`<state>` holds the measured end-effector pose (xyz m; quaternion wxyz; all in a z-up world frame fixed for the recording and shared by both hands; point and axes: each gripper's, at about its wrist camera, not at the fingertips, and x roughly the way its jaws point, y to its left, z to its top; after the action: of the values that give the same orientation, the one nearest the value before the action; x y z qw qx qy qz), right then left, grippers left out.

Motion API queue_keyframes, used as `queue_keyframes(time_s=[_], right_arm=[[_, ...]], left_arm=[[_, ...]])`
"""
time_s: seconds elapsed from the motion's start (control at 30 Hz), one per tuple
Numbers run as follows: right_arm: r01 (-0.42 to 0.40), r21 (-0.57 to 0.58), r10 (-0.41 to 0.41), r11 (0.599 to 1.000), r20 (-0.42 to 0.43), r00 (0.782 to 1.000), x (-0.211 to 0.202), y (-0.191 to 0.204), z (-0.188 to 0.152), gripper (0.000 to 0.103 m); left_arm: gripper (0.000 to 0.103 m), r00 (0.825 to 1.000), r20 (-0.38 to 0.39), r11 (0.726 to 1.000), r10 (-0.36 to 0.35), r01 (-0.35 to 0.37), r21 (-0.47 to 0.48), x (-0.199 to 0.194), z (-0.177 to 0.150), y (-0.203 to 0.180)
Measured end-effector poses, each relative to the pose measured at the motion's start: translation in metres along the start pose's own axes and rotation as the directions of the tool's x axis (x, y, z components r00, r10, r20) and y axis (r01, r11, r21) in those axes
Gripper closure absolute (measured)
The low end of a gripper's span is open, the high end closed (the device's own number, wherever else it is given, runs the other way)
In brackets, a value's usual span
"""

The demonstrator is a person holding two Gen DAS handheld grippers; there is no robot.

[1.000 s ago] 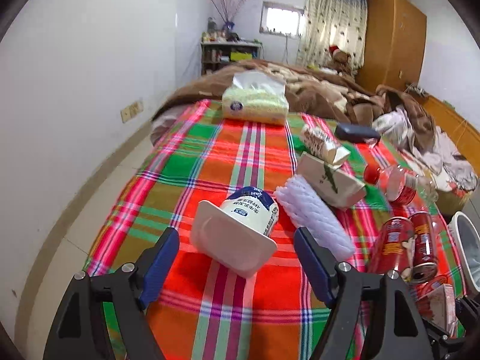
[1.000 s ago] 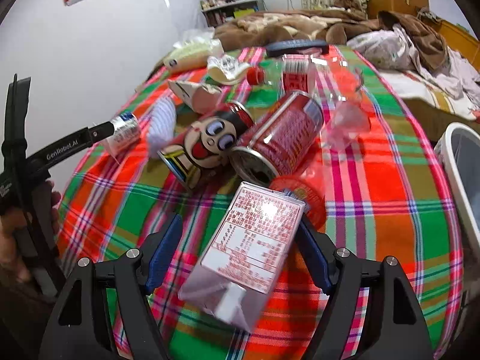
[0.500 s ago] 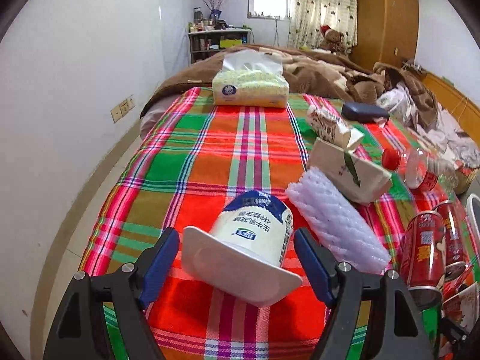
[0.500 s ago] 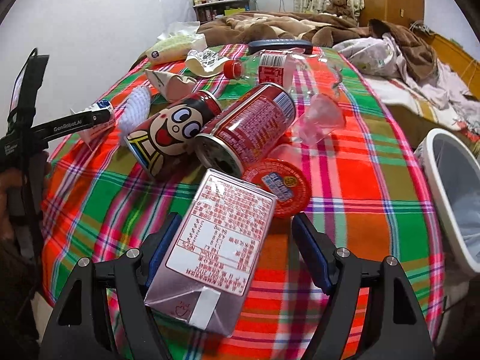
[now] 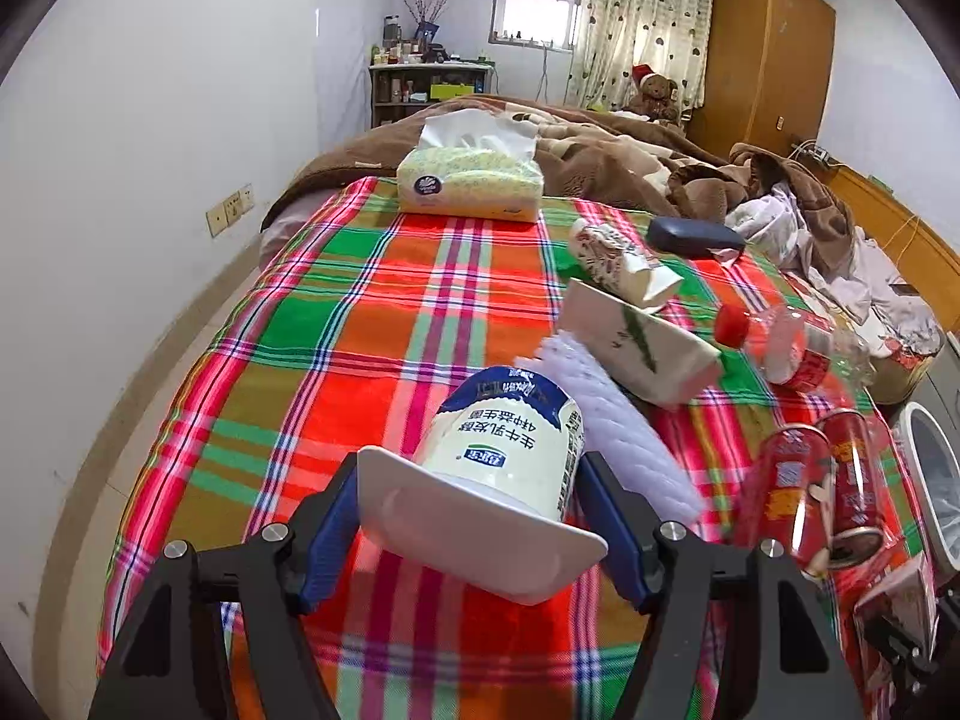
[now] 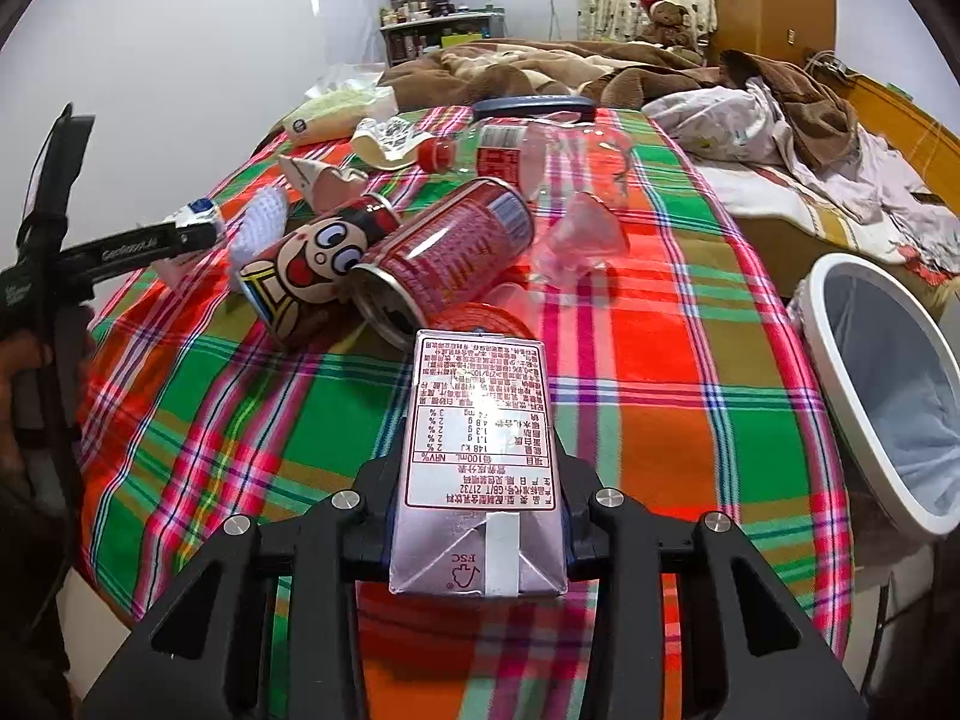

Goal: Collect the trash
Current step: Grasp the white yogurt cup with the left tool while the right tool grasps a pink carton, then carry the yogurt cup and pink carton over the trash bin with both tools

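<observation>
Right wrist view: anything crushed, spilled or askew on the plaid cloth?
No spill shows. The clear plastic bottle lies crushed, and both cans lie tipped on their sides. The drink carton sits squarely in the right gripper.

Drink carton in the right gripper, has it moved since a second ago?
Yes. The drink carton lay angled beside the red can; now it is straight, clamped by the right gripper, whose jaws have just been closing.

Glossy carton (image 6: 480, 468), shiny metal cans (image 6: 447, 264) (dented), on matt woven plaid cloth (image 6: 660, 372).
</observation>
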<state>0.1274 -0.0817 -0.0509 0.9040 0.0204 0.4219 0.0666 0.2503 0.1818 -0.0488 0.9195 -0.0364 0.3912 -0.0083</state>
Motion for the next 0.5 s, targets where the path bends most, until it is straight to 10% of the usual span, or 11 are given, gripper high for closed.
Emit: queue_keyframes(time_s=[0.5], right_arm=[[-0.034,0.024,0.031,0.999,0.093,0.995,-0.025,-0.023,0.007,0.066]], left_arm=[[0.033,0.997,0.063,0.998,-0.045,0.043,0.038,-0.062,-0.020,-0.038]])
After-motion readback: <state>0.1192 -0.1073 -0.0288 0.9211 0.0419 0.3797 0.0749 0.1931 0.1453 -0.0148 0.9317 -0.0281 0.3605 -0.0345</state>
